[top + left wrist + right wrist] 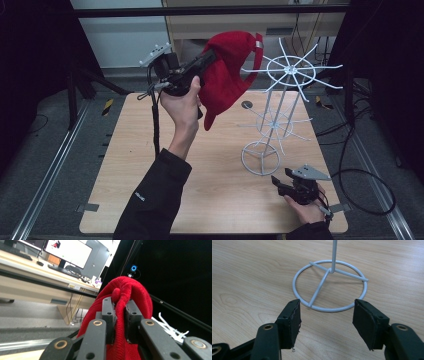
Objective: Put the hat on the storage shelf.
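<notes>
Spanning the scene, the wooden worktop [150,165] carries a white wire hat stand [277,115] at its right. Above it, the left hand-held gripper [212,54] is clamped on a raised red cap [227,75]. The right hand-held gripper [325,315] rests low, jaws apart, beside the stand's ring base [329,286].

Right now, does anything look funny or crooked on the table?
Nothing looks broken or spilled. The white wire rack does lean a bit to the right instead of standing straight. The red cap is off the table, pinched in the left gripper.
</notes>
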Available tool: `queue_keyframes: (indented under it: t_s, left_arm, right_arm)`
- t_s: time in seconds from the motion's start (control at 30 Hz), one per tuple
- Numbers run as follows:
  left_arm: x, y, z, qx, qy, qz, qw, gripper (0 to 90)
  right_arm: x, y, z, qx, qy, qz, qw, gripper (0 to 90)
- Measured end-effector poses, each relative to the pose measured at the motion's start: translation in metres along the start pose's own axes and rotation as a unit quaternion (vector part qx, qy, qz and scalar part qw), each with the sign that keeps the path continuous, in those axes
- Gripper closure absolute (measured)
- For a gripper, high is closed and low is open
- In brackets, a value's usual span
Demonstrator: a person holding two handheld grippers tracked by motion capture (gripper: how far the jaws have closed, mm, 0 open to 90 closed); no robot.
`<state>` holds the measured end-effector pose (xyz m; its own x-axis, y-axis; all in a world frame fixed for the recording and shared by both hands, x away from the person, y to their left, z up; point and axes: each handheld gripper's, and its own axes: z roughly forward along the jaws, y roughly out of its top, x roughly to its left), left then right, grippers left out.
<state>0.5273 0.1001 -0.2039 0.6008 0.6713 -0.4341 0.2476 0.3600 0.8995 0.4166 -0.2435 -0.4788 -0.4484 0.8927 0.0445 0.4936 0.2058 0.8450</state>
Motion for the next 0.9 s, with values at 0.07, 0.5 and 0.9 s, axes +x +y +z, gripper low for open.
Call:
queue_keyframes:
  t_s: [0.07, 0.5, 0.9]
  left_arm:
    - [0.003, -0.004, 0.0, 0.012, 0.002, 0.004, 0.9999, 80.7]
    - [0.027, -0.037, -0.001, 0.078, 0.014, 0.012, 0.9968, 78.5]
    - [0.037, -0.063, -0.013, 0.133, -0.002, 0.03, 0.9906, 75.3]
  right_arm:
    - [0.001, 0.0, 0.0, 0.0, 0.0, 0.001, 1.0, 39.4]
    - [0.001, 0.0, 0.001, 0.004, 0.0, -0.004, 1.0, 39.3]
    - [0.002, 0.0, 0.002, 0.006, 0.0, -0.008, 1.0, 39.0]
